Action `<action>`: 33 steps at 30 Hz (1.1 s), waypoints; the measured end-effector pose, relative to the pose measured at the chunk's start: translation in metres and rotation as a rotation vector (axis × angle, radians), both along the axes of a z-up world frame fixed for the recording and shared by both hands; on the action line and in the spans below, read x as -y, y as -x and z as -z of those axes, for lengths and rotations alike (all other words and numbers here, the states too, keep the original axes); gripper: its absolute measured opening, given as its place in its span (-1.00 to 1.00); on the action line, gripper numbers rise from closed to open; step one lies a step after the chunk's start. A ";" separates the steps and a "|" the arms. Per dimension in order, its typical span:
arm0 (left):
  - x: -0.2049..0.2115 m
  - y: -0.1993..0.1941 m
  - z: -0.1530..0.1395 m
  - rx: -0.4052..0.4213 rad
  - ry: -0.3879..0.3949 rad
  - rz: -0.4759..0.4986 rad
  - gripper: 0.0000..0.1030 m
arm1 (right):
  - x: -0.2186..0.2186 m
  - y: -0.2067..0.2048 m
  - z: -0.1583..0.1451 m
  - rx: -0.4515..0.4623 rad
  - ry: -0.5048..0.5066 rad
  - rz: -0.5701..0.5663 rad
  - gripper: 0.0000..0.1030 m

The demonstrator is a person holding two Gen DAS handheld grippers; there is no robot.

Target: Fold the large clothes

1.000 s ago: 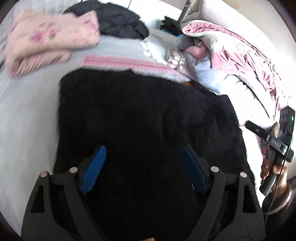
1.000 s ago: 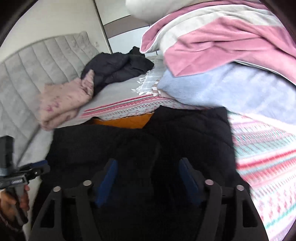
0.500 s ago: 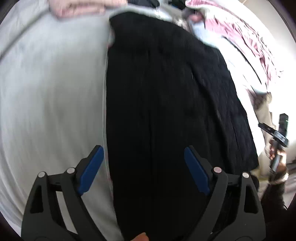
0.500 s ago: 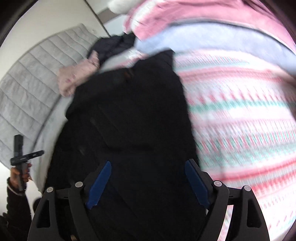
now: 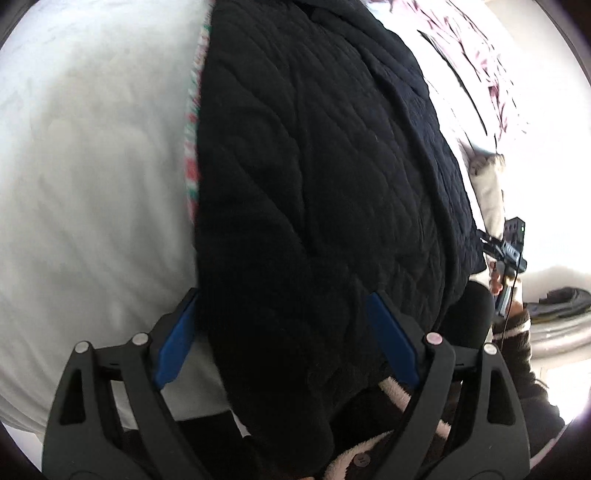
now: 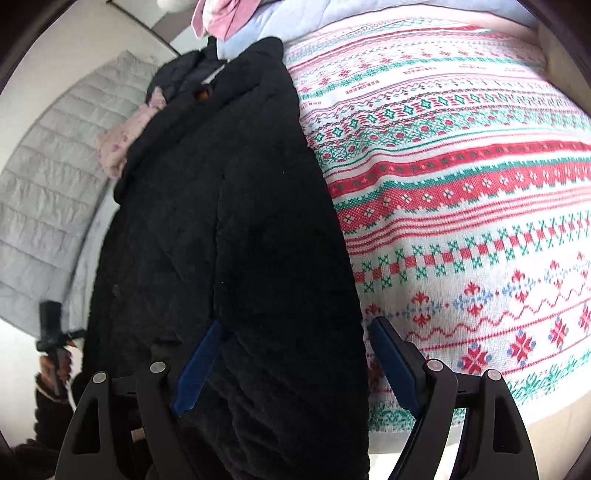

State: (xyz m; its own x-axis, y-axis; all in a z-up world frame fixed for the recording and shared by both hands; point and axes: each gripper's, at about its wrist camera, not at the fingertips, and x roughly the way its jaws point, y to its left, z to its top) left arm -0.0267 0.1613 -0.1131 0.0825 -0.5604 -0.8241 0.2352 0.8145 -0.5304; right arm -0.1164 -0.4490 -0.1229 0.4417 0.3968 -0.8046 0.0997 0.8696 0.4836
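A long black quilted coat (image 5: 314,166) lies lengthwise on the bed, running away from me. My left gripper (image 5: 282,295) is open over the coat's near end. Its left finger is by the coat's left edge over the white sheet (image 5: 92,166), and its right finger is over the black fabric. In the right wrist view the coat (image 6: 221,221) lies left of a patterned blanket. My right gripper (image 6: 295,323) is open and straddles the coat's right edge. Neither gripper's pads press the cloth. Each gripper shows small in the other's view, hand-held: right gripper (image 5: 506,251), left gripper (image 6: 51,328).
A red, green and white patterned blanket (image 6: 461,184) covers the bed right of the coat. A grey quilted headboard (image 6: 44,177) stands at the far left. A pink garment (image 6: 122,140) and piled pink and blue bedding (image 6: 236,22) lie beyond the coat. A fuzzy striped sleeve (image 5: 517,325) is at the right.
Both grippers have drawn back along the coat to its near end and tipped downward. The coat now stretches lengthwise through both views. The right jaws stand a little wider.
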 end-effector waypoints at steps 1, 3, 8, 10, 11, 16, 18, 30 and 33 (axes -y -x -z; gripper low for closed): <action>0.001 0.003 0.000 0.009 0.001 -0.002 0.72 | 0.001 0.004 0.001 0.005 -0.018 0.006 0.62; 0.005 0.010 0.000 -0.003 0.021 -0.003 0.72 | 0.001 0.009 0.005 0.008 -0.057 0.012 0.63; 0.017 0.023 0.002 -0.002 0.065 -0.004 0.71 | -0.004 0.017 0.007 0.018 -0.125 -0.008 0.63; 0.016 0.028 0.002 -0.005 0.105 -0.019 0.66 | -0.012 0.019 0.007 0.022 -0.178 -0.023 0.61; 0.015 0.030 0.003 -0.010 0.130 -0.026 0.52 | -0.015 0.018 0.008 0.019 -0.196 -0.029 0.53; 0.009 0.033 0.017 -0.047 0.198 -0.086 -0.02 | -0.030 0.017 0.011 -0.007 -0.250 -0.026 -0.10; 0.011 0.033 0.016 -0.047 0.176 -0.101 -0.32 | -0.031 0.017 0.011 -0.020 -0.239 -0.002 -0.45; 0.013 0.042 -0.104 0.266 0.365 -0.173 -0.76 | -0.063 0.028 -0.115 0.327 -0.312 -0.030 -0.66; 0.009 0.047 -0.131 0.319 0.402 -0.190 -0.76 | -0.071 0.034 -0.147 0.401 -0.320 -0.040 -0.66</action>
State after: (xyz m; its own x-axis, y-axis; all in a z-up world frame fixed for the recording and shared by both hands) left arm -0.0742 0.1522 0.0180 0.4235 -0.7770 -0.4658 0.3037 0.6062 -0.7351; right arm -0.1500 -0.3780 0.0238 0.6703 0.6182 -0.4105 -0.1784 0.6711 0.7195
